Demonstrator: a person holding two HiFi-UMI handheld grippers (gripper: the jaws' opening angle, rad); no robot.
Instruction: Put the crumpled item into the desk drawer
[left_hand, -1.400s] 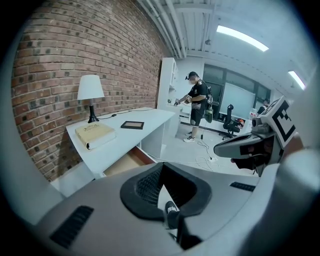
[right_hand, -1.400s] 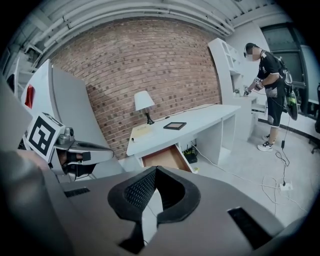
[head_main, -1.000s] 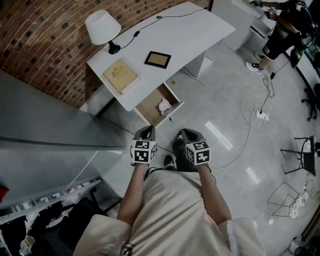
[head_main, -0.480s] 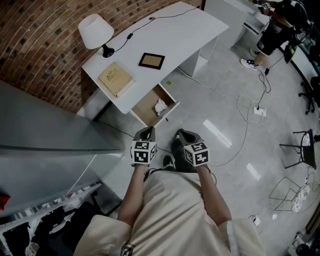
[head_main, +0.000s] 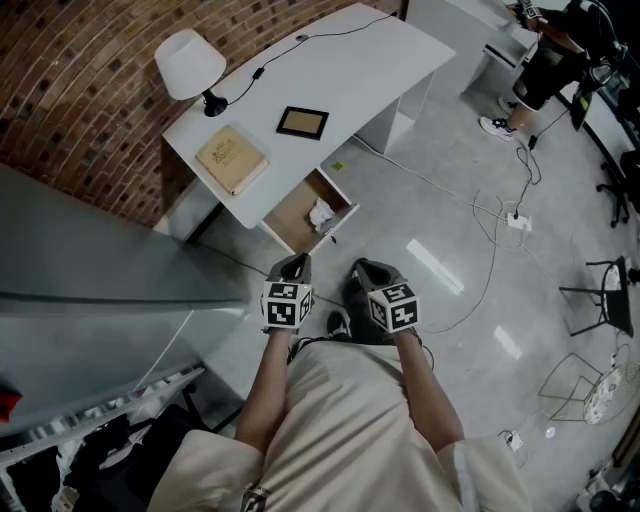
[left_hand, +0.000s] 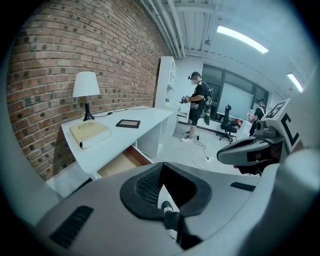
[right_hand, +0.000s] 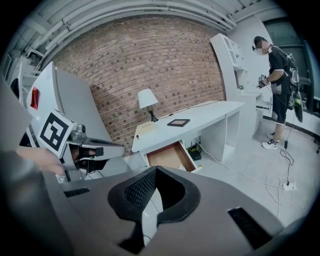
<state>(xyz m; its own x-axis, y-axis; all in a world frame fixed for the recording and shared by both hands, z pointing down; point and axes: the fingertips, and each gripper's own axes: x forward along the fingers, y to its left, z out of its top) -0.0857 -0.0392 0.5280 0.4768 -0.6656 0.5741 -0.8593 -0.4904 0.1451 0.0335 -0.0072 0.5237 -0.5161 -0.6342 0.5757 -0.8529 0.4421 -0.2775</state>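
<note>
**Crumpled item in the open drawer, both grippers empty and well back**

Up and ahead of both grippers in the head view: the crumpled item (head_main: 321, 213), a small white lump with no clear long axis, lying inside the drawer (head_main: 292, 218) near its front right corner. Drawer pulled out from under the white desk (head_main: 350, 70), its front towards the person. Bare floor between drawer and grippers, nothing in the way.

Left gripper (head_main: 293, 264) and right gripper (head_main: 368, 268) side by side at waist level, well apart from the desk, the left a little nearer the drawer. Jaws of both pressed together in their own views, nothing between the pads.

On the desk top: a lamp (head_main: 190, 60) by the brick wall, a book (head_main: 232, 158) just above the drawer, a picture frame (head_main: 303, 122) to its right. None over the drawer mouth. A cable (head_main: 487, 262) loose on the floor to the right, clear of the straight path. Another person (head_main: 560, 45) far off at the top right.

By the look of it, placing done; closing the drawer likely next, with a step forward needed first.
</note>
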